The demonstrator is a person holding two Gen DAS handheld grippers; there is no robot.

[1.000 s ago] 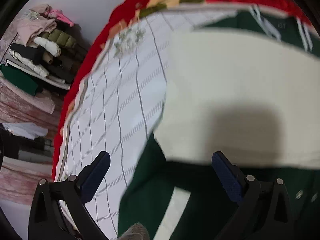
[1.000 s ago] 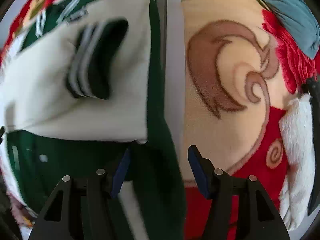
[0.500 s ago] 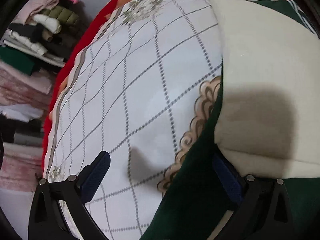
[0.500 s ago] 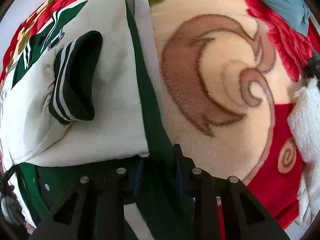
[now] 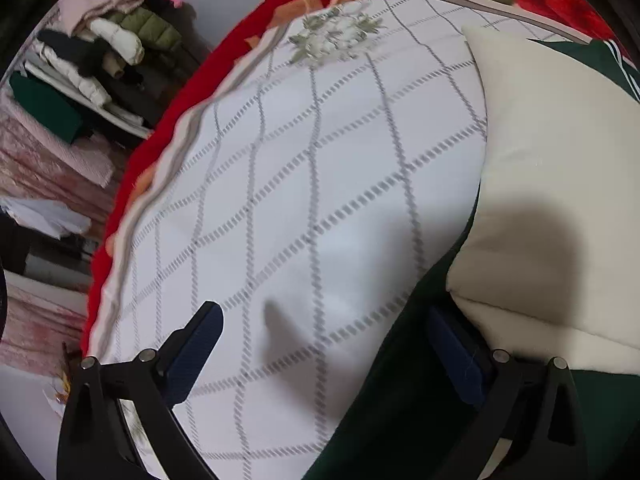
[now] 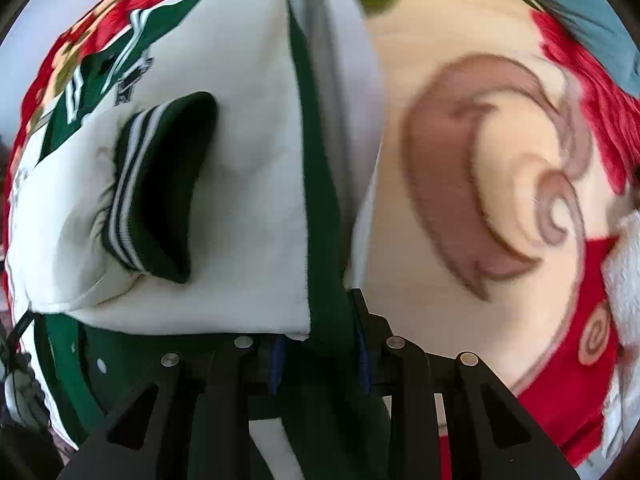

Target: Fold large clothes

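right wrist: right gripper (image 6: 318, 364) is clamping dark green and cream padded jacket (image 6: 224, 184) edge; left gripper (image 5: 328, 354) is hanging released, jacket at its right finger.

Right tool's (image 6: 320, 354) pads perhaps buried in blurred green jacket (image 6: 320, 208) edge

Both the left gripper (image 5: 324, 352) and the right gripper (image 6: 318, 356) have black plastic frames with triangular cut-outs, round silver screw heads on the top, and dark blue pads on the inner side of the fingers (image 5: 196, 344).
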